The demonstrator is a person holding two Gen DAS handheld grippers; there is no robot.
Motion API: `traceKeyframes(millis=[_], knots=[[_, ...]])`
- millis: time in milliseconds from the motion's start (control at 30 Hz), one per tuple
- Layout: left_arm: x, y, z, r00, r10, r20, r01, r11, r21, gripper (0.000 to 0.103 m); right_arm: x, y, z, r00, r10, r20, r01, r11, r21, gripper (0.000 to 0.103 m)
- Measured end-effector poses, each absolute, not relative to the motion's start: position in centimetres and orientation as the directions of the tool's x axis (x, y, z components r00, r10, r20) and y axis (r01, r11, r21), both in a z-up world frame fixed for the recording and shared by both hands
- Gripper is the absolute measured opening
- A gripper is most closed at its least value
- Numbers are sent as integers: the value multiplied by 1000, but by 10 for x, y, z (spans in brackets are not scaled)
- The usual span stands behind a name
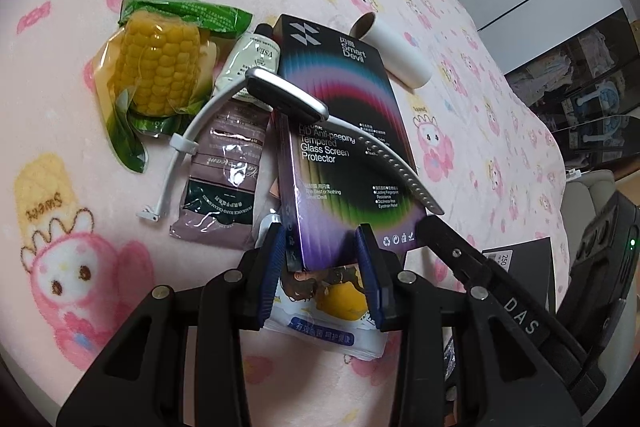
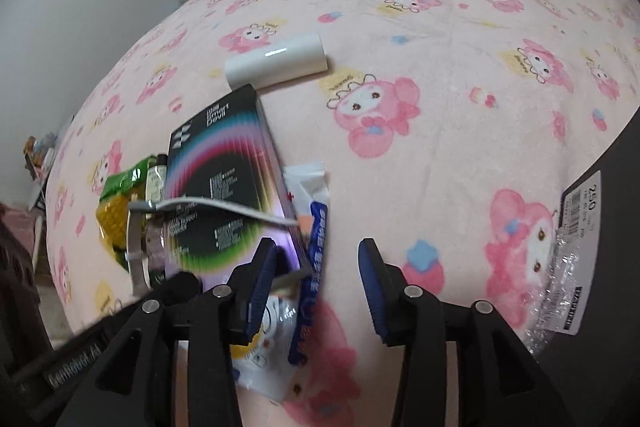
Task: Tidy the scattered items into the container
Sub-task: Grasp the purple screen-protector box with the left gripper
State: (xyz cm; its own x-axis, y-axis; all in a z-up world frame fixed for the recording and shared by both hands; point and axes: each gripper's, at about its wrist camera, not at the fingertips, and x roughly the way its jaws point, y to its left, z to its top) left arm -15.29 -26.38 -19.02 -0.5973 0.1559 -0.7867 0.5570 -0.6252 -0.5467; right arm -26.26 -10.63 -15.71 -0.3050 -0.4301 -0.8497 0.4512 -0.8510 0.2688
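Everything sits on a fuzzy pink fleece blanket (image 2: 420,27) printed with pink cartoon bunnies and little yellow "Sweet" tags – it covers pretty much the whole surface. My left gripper (image 1: 322,259) has its blue pads on either side of the near end of the black rainbow-striped tempered glass screen protector box (image 1: 340,131), clenched on it as far as I can see. A white-strapped smartwatch (image 1: 286,97) is draped across that box. Left of it lie the vacuum-packed yellow corn cob in its green wrapper (image 1: 160,67), a small pale green tube (image 1: 250,61) and a mauve hand cream sachet (image 1: 228,179). A white cardboard-cored roll (image 2: 276,61) lies just past the box's far end. Under the box's near end there's a white-and-blue wipes packet (image 2: 312,227).

My right gripper (image 2: 316,277) is spread wide open over bare blanket. The black shoebox-style container (image 2: 612,227) sits at the right edge – label and crinkly plastic showing. Room-wise: white wall, a shelf rack, white cabinets.
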Motion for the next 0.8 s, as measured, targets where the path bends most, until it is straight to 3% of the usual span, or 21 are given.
traceKeyframes(millis=[500,633,800], knots=[[-136,-242,-183,-555,244,-795,526,-638,-562,31,-222,-91,-136,-218,-525,-823,513,-779,361,25],[-127,-247,-174,-589,173,-789,551,-629,-549,31,-217,-86,-132,-284,-455,-844,506,-819,271,25],[-127,-260,-178,-627,163,-762,560,-586,-586,31,-242,-92,-142,-293,-452,-842,476,-833,282,25]])
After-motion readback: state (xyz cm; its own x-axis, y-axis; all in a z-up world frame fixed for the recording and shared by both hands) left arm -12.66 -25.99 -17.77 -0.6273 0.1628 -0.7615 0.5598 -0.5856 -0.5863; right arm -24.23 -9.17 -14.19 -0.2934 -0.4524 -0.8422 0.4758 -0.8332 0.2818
